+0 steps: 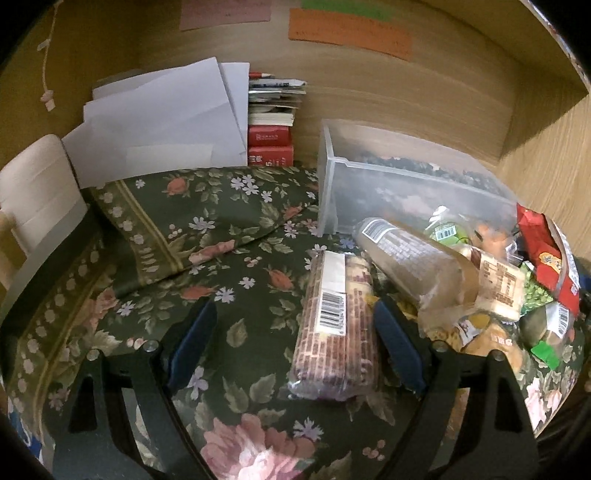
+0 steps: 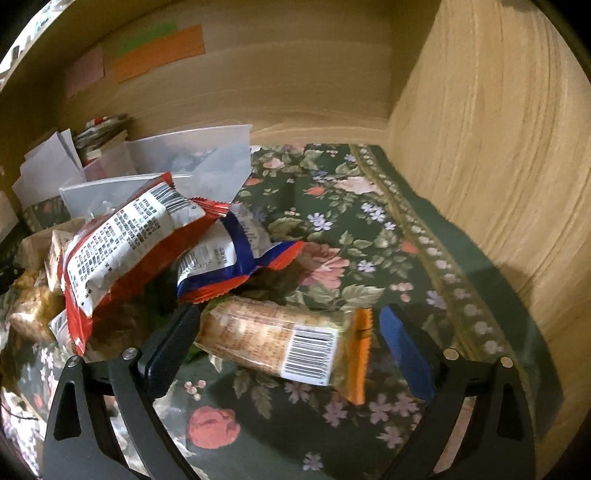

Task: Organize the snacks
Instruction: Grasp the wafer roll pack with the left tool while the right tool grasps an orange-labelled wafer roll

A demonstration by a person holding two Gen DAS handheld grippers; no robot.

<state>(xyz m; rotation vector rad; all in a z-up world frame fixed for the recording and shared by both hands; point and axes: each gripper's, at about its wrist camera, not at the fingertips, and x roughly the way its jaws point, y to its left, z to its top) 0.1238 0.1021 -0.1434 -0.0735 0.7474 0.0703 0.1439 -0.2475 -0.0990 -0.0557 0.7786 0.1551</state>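
On the table, a dark green flowered cloth (image 1: pixel 236 266) is covering the surface, bunched into a fold toward the left. Wooden walls (image 1: pixel 388 96) are enclosing the space at the back and right, with coloured paper notes (image 1: pixel 347 31) sticking to the rear panel. White papers (image 1: pixel 162 122) and a stack of books (image 1: pixel 273 122) are leaning in the back left corner. A clear plastic bin (image 1: pixel 369 192) is standing at the rear, just beside a heap of snack packets (image 1: pixel 480 273) on the right.

The left tool (image 1: pixel 295 332) is hovering low over the cloth with its blue-padded fingers spread wide; a brick-patterned snack bar (image 1: pixel 336 332) is lying lengthwise between them, close against the right finger and well apart from the left one.

The right tool (image 2: pixel 288 336) is likewise standing apart, straddling an orange-ended cracker packet (image 2: pixel 280 339) that is lying crosswise on the cloth. The left finger is sitting just beside the packet's end; whether it is touching cannot be told. A red and white packet (image 2: pixel 129 240) and a blue-trimmed packet (image 2: pixel 225 258) are resting on the pile just beyond.
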